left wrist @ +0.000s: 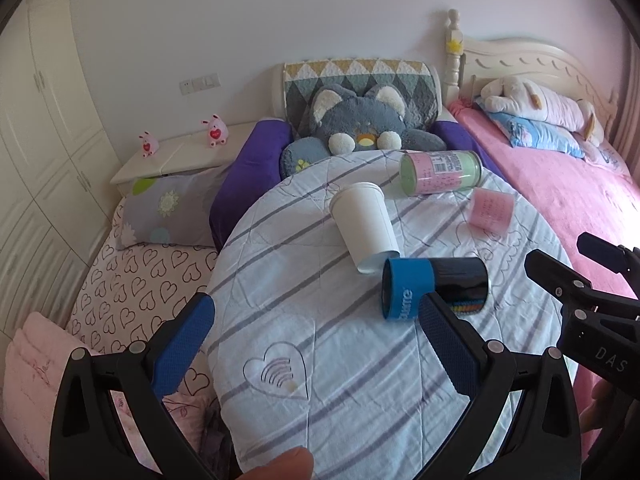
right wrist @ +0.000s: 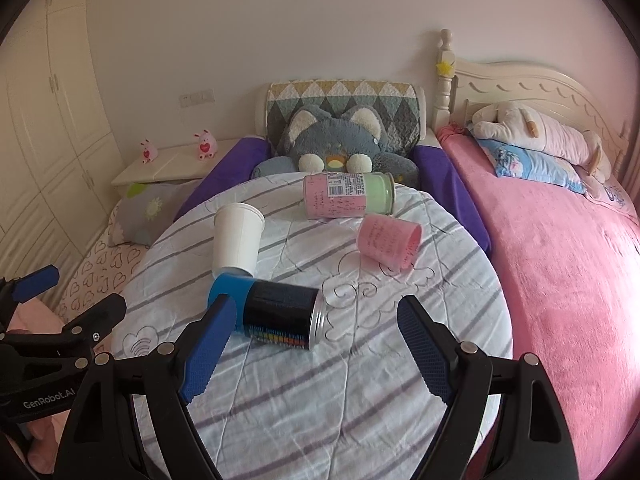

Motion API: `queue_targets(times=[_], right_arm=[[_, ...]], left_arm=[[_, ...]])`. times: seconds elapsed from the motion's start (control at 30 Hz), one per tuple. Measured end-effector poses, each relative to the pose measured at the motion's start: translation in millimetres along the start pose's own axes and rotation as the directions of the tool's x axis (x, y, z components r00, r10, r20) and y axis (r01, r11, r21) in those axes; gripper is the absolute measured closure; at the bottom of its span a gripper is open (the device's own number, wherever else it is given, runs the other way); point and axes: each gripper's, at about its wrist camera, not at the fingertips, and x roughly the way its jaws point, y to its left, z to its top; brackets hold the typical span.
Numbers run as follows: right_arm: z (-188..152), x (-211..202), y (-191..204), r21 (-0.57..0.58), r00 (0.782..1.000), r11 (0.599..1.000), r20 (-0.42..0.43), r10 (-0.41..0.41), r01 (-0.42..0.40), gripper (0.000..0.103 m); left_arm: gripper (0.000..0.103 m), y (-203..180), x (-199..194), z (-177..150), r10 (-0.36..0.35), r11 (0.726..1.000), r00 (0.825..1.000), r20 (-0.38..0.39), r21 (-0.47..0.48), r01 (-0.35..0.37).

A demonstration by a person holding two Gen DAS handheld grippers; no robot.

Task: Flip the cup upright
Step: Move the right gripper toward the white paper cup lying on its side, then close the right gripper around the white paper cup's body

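Several cups lie on their sides on a round striped cloth surface (left wrist: 320, 344). A white paper cup (left wrist: 365, 227) (right wrist: 237, 240) lies behind a black can-like cup with a blue band (left wrist: 434, 286) (right wrist: 266, 312). A small pink cup (left wrist: 491, 211) (right wrist: 389, 247) lies to the right. A pink and green jar (left wrist: 440, 173) (right wrist: 348, 196) lies at the back. My left gripper (left wrist: 316, 344) is open and empty, in front of the black cup. My right gripper (right wrist: 316, 352) is open and empty, its left finger by the black cup's blue end.
A grey plush cat (left wrist: 360, 122) sits behind the round surface. A pink bed (right wrist: 568, 264) with pillows lies to the right. A heart-print bed (left wrist: 136, 280) and white nightstand (left wrist: 180, 156) are at the left. Wardrobes line the left wall.
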Motion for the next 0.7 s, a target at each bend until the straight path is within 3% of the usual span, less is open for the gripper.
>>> queue_targets(times=[0.27, 0.53, 0.7], right_arm=[[42, 70, 17, -0.019, 0.987, 0.994, -0.122, 0.107, -0.11, 0.019], [66, 149, 50, -0.018, 0.942, 0.983, -0.287, 0.172, -0.185, 0.019], [76, 183, 65, 0.023, 0.902, 0.971, -0.366, 0.23, -0.239, 0.019]], left_arm=[[0.0, 19, 42, 20, 0.015, 1.0, 0.999, -0.038, -0.025, -0.016], [0.0, 44, 88, 33, 0.025, 0.999, 0.996, -0.085, -0.046, -0.029], [0.0, 55, 112, 37, 0.017, 0.998, 0.993, -0.116, -0.06, -0.024]])
